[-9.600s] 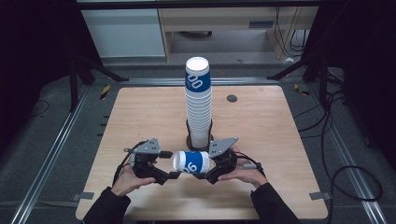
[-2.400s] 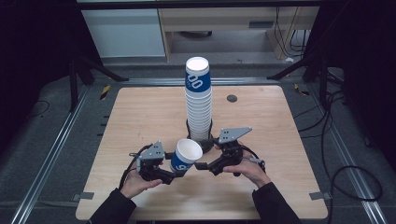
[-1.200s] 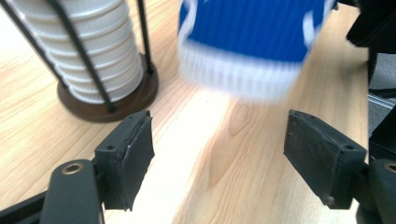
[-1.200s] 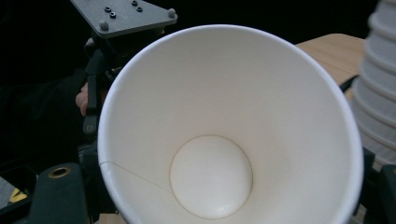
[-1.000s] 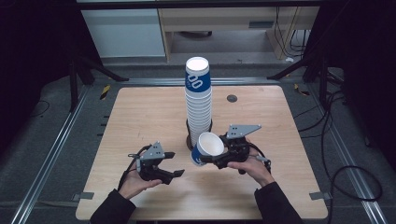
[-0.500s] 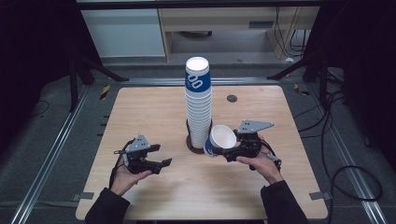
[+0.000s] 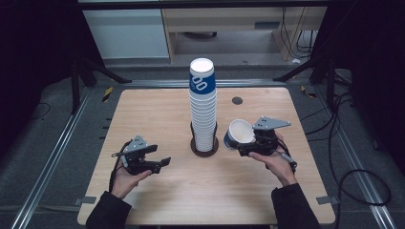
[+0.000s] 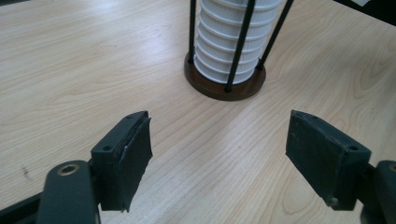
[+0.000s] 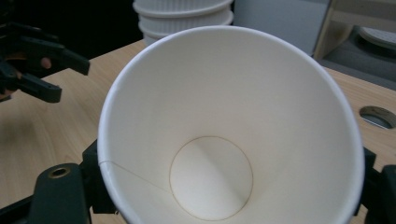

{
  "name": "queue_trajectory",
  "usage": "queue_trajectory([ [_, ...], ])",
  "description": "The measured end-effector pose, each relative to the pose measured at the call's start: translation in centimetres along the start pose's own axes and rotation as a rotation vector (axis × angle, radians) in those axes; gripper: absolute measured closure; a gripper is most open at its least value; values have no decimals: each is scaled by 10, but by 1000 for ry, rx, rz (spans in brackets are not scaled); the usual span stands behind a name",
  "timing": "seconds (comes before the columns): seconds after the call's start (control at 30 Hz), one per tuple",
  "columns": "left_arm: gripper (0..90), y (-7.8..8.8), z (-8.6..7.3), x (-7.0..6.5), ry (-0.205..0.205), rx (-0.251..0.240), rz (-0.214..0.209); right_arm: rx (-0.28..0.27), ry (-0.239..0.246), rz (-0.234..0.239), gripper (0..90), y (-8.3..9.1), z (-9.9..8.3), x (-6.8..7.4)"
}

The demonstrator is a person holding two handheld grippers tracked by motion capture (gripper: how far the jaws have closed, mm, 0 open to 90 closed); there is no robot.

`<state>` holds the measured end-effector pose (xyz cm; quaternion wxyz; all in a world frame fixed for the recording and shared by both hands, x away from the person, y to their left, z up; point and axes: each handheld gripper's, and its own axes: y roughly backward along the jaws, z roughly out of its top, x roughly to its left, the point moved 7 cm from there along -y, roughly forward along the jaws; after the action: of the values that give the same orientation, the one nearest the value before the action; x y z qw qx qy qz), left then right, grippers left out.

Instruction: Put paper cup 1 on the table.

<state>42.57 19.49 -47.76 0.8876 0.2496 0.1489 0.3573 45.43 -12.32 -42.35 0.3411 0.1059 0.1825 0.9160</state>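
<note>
A tall stack of white paper cups (image 7: 203, 112), topped by a blue-printed cup (image 7: 202, 80), stands in a black rod holder on a round brown base (image 7: 204, 147) at the table's middle. My right gripper (image 7: 244, 147), to the right of the stack, is shut on a single paper cup (image 7: 239, 133) tilted with its mouth up and to the left. The right gripper view looks into that cup's white inside (image 9: 229, 140). My left gripper (image 7: 160, 162) hangs open and empty to the left of the stack. Its pads (image 8: 126, 158) stand wide apart, facing the base (image 8: 224, 86).
The wooden table (image 7: 143, 109) has a small round hole (image 7: 237, 100) behind and to the right of the stack. Metal rails (image 7: 52, 157) run along both sides. Cabinets (image 7: 129, 33) and cables (image 7: 344, 119) lie beyond the table.
My right gripper has carried the cup to the right and a little higher, away from the left gripper. My left gripper, empty, has drawn back to the left.
</note>
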Motion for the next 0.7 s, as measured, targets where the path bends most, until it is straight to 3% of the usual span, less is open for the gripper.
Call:
queue_trajectory([
  [0.03,212,0,-1,3,8,1,16,11,-12,-39,200,2,-2,-8],
  [0.13,211,0,-2,6,17,3,28,19,-25,-69,199,4,-4,-14],
  [0.2,211,1,-4,11,31,3,48,47,-15,-132,199,7,-6,-25],
  [0.33,208,1,-4,14,41,-1,62,53,-23,-177,200,9,-7,-33],
  [0.43,205,2,-4,18,46,-1,75,65,-33,-243,200,14,-10,-47],
  [0.7,196,3,-4,20,52,-4,88,105,-72,-320,199,18,-27,-74],
])
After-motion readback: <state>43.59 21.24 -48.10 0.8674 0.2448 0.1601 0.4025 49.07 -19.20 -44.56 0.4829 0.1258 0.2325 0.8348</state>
